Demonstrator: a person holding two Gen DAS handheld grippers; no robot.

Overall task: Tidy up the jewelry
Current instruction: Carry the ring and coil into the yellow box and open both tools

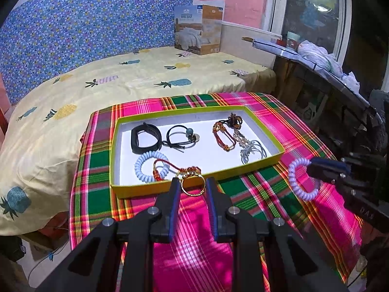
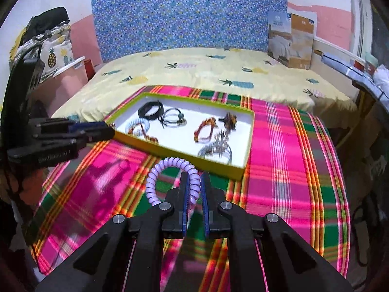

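Note:
A yellow-rimmed white tray (image 1: 243, 169) on a plaid cloth holds a black band (image 1: 145, 137), a black cord bracelet (image 1: 181, 137), a red bracelet (image 1: 222, 136), a white coil tie (image 1: 150, 166) and a red-gold bracelet whose gold ring (image 1: 193, 186) hangs over the near rim. My left gripper (image 1: 193, 185) stands around that ring, jaws slightly apart. My right gripper (image 2: 194, 180) is shut on a lilac coil hair tie (image 2: 155, 182), just in front of the tray (image 2: 214, 168); the tie also shows in the left wrist view (image 1: 295, 170).
The plaid-covered table (image 1: 304, 126) stands against a bed with a pineapple sheet (image 1: 121, 77). A quilt box (image 1: 198, 29) sits at the bed's far end. A cluttered sill (image 1: 316, 56) runs along the right.

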